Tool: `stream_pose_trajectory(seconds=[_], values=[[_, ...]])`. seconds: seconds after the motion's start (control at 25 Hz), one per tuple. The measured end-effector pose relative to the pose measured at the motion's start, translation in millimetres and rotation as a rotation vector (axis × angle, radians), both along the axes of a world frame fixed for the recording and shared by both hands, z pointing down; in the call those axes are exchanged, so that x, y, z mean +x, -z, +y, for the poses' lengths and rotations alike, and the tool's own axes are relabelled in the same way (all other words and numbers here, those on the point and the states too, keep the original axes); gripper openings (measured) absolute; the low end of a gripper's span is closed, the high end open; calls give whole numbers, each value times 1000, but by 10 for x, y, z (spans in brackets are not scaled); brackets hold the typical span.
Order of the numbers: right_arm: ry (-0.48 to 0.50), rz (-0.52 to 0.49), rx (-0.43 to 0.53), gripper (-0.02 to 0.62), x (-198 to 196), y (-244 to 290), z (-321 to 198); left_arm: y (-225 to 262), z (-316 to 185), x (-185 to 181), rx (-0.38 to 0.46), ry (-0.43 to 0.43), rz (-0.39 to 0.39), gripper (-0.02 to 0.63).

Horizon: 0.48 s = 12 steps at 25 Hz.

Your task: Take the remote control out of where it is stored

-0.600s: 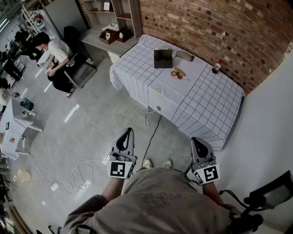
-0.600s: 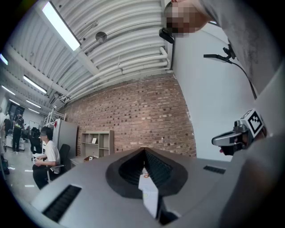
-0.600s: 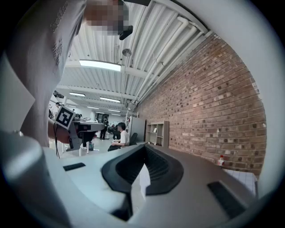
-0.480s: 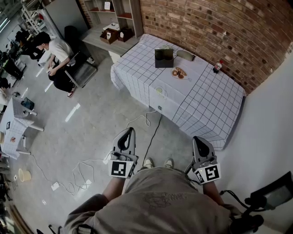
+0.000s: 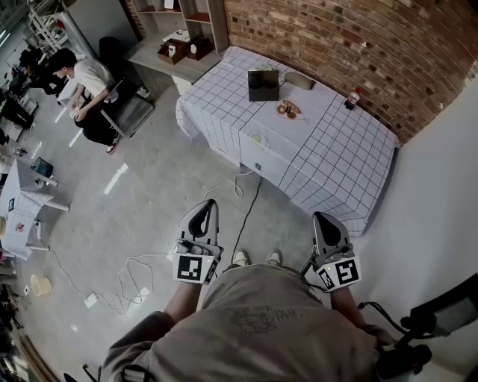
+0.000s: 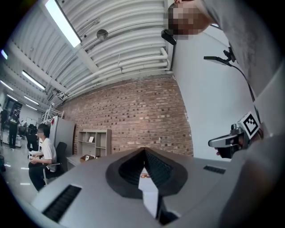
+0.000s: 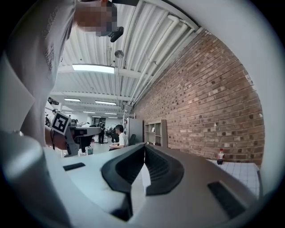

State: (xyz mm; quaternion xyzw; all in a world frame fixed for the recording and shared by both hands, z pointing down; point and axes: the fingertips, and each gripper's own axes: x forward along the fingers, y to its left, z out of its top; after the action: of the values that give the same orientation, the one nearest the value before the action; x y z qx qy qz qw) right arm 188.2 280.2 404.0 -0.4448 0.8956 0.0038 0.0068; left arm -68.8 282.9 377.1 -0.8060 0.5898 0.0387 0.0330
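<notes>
Well ahead of left gripper (image 5: 208, 204) and right gripper (image 5: 323, 217), both empty, jaws pressed together: checked table (image 5: 328, 173) with black box (image 5: 263, 85).

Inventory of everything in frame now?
table: one, white grid cloth, along brick wall
box: one, dark, table's far end
plate: one, brown food, beside box
bottle: one, red, table's wall edge
shelf unit: one, wooden, beyond table
seated person: one, white top, far left
cable: one, black, floor before table
left claw: one, grey, shut, empty
right claw: one, grey, shut, empty
</notes>
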Motion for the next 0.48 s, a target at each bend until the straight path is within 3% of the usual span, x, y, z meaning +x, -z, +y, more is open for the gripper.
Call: stream_pose_trajectory(seconds=[0.48], values=[[-56, -14, 25, 15, 122, 48, -163, -191, -180, -10, -77, -14, -38, 11]])
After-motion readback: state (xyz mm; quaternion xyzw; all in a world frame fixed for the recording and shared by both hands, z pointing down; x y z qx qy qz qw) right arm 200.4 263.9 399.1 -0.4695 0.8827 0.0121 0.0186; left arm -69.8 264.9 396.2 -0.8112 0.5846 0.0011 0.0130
